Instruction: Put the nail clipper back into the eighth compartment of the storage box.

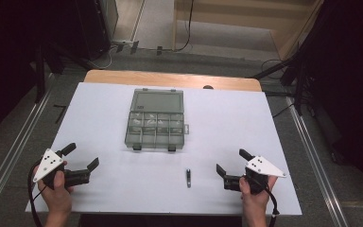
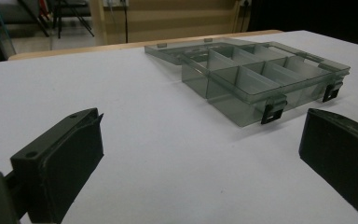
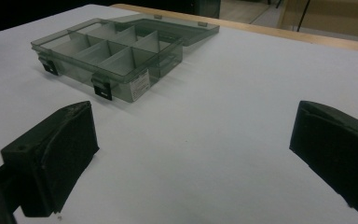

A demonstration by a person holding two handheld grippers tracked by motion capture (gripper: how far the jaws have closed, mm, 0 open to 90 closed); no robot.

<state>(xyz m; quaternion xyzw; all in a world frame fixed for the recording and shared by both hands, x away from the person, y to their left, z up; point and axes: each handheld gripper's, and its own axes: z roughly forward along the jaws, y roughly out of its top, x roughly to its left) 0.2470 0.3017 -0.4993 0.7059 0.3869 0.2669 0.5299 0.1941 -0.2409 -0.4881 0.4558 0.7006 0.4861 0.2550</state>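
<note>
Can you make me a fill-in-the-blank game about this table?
1. The lid of the clear compartment box is ____.
2. The small dark metal piece lies nearer the ____ gripper.
3. The left gripper has its jaws ____.
4. The box's two black latches sit on the side facing the ____.

Missing words: open; right; open; person

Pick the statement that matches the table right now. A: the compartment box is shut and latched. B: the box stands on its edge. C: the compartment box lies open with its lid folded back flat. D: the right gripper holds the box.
C: the compartment box lies flat with its lid folded back on the table, dividers exposed; both the left gripper and the right gripper stand open, apart from it.
</note>
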